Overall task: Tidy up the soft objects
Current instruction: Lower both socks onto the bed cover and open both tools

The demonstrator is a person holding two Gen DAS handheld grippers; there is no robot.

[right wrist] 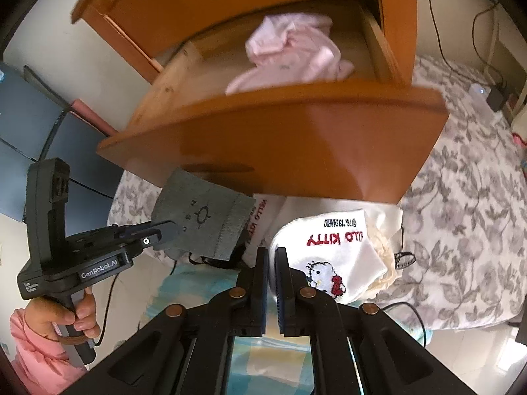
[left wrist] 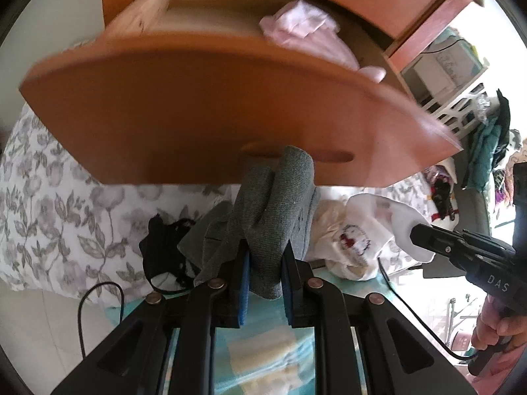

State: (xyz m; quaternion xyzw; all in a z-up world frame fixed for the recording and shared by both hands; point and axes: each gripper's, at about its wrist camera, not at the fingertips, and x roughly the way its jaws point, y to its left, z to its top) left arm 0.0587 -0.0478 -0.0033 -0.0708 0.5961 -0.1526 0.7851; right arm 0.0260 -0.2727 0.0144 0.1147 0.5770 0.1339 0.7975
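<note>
- Grey sock (left wrist: 273,217) clamped in left gripper (left wrist: 265,283), left view; hangs before drawer (left wrist: 230,112) front, above bed (left wrist: 49,197).
- White sock (right wrist: 329,256) pinched in right gripper (right wrist: 271,283), right view; jaws near closed on its edge, just beside grey sock.
- Pink cloth (right wrist: 293,56) already inside drawer.
- Step judged: carrying socks to drawer.
- Next: lift over front, release inside.

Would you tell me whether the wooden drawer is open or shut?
Open: the wooden drawer is pulled out, pink garment visible inside.
</note>
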